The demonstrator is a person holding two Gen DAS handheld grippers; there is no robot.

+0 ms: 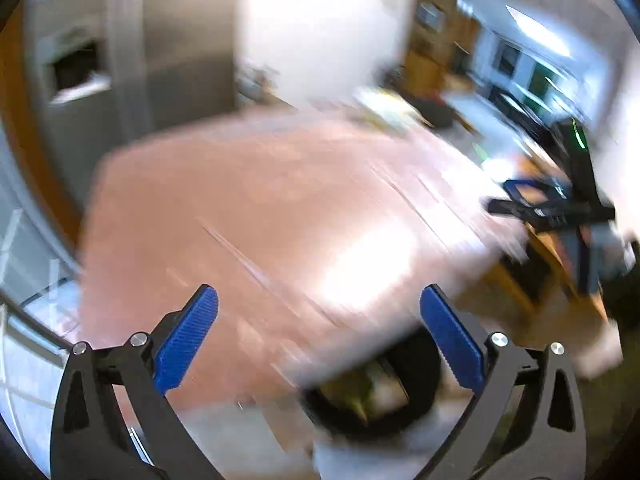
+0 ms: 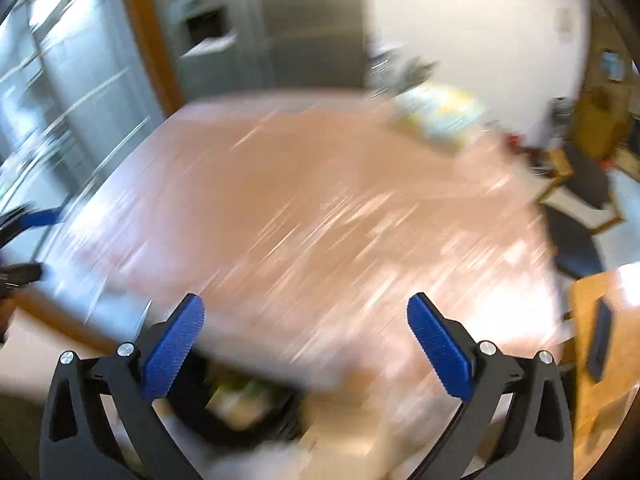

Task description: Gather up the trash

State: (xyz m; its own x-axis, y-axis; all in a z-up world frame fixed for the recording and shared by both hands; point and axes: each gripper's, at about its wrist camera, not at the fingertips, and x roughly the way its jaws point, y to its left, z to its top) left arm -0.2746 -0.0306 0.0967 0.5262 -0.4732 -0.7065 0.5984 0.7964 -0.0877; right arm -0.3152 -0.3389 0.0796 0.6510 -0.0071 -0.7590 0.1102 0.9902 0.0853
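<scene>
Trash sits in the black-rimmed bin (image 1: 372, 396) just below the table's (image 1: 248, 208) near edge, prob parked there for easy drops. Left gripper (image 1: 319, 312) & right gripper (image 2: 306, 320) both splayed wide, nothing between, above it.

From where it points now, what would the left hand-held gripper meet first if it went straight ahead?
Probably the reddish-brown tabletop: it fills the view ahead of the open left hand-held gripper, with nothing between the fingers. The picture is blurred, so depth is uncertain.
</scene>
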